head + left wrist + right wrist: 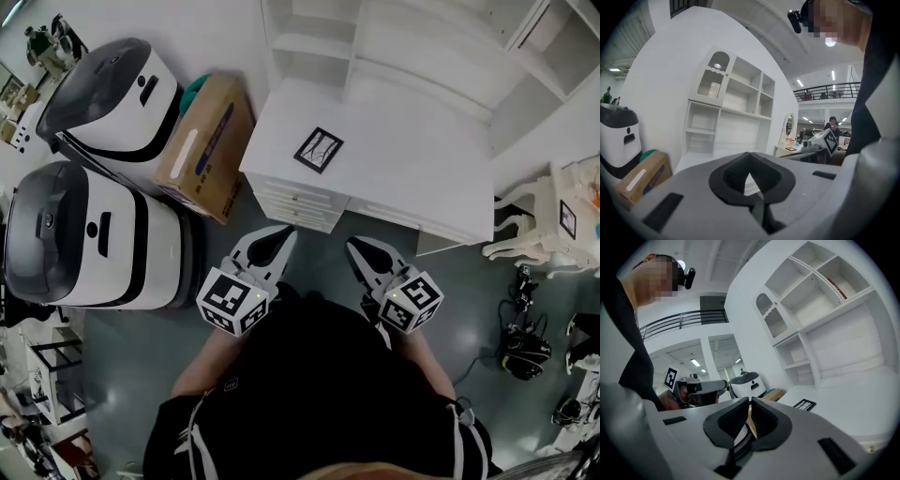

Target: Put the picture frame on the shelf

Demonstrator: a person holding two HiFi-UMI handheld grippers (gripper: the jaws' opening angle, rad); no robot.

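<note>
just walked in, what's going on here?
A person stands at a white desk with a gripper in each hand. The picture frame lies flat on the desk top, untouched. The left gripper and the right gripper are both shut with nothing between the jaws, held side by side just short of the desk's front edge. The shelf stands at the back of the desk. The frame has not yet been picked up.

A cardboard box (pixel 208 141) lies just beside two white, dark-topped machines (pixel 94 234) on the grey floor (pixel 450 281).
</note>
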